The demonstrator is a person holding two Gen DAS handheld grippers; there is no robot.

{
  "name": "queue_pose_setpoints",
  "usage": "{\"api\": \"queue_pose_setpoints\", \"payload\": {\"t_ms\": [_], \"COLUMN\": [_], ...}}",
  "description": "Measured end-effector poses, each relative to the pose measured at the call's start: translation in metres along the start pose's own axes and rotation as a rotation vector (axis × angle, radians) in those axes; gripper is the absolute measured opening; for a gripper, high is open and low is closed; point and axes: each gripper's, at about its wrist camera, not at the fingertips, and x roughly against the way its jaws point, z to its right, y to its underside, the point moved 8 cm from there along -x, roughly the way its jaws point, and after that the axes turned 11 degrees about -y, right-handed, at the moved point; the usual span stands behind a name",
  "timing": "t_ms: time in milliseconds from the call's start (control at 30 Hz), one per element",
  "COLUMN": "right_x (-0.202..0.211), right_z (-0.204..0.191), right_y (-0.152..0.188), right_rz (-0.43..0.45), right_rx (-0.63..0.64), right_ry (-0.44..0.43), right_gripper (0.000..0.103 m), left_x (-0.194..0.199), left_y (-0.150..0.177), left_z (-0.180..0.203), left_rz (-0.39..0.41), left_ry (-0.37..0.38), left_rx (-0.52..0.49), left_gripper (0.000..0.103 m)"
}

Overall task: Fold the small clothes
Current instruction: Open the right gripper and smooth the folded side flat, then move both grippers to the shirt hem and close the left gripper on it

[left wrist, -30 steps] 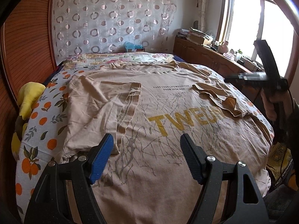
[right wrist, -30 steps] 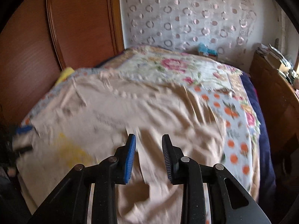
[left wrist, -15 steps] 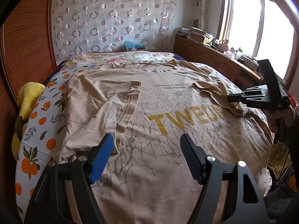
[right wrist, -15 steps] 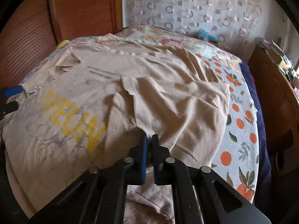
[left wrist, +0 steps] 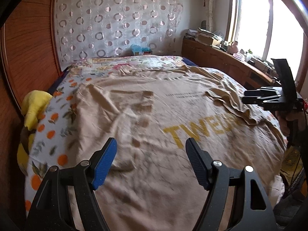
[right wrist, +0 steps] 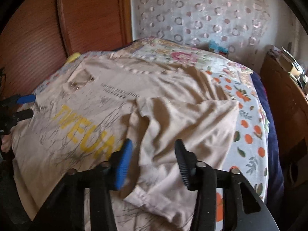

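Jaws wide & empty on L gripper & R gripper over tan T-shirt; yellow plush at bed edge.

Both handheld tools were matte black, each left gripper and right gripper pairing one bright blue ribbed pad with one black pad, silver screw heads at the pivots; bare fingers showed.

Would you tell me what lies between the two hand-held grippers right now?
Only the beige T-shirt spread on the bed; the left wrist view shows its yellow lettering between the left hand-held gripper and the right hand-held gripper.
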Motion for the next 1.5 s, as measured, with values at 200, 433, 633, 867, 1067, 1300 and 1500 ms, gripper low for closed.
{"api": "queue_pose_setpoints", "payload": {"t_ms": [200,433,633,867,1067,1300,1500], "right_x": [-0.013,-0.040,-0.054,-0.057,-0.060,-0.059,-0.059], "right_z": [0.041,0.079,0.094,0.099,0.102,0.106,0.108], "right_y": [-0.006,-0.015,-0.020,-0.025,-0.025,-0.024,-0.025], "right_rz": [-0.012,-0.038,-0.043,-0.036,-0.042,-0.048,-0.050], "right_rx": [-0.037,-0.105,-0.126,-0.123,-0.122,-0.144,-0.146], "right_ry": [0.090,0.124,0.113,0.110,0.113,0.130,0.132], "right_gripper": [0.054,0.054,0.054,0.058,0.067,0.076,0.079], "left_x": [-0.016,-0.055,-0.088,-0.126,-0.156,-0.174,-0.180], "left_y": [-0.027,-0.048,-0.062,-0.068,-0.070,-0.078,-0.081], "left_z": [-0.026,-0.062,-0.089,-0.108,-0.121,-0.130,-0.130], "left_rz": [0.005,-0.032,-0.072,-0.132,-0.180,-0.199,-0.201], "left_ry": [-0.043,-0.076,-0.117,-0.124,-0.138,-0.140,-0.139], "left_rx": [-0.014,0.032,0.044,0.058,0.069,0.066,0.051], "left_gripper": [0.075,0.075,0.074,0.063,0.061,0.061,0.061]}}
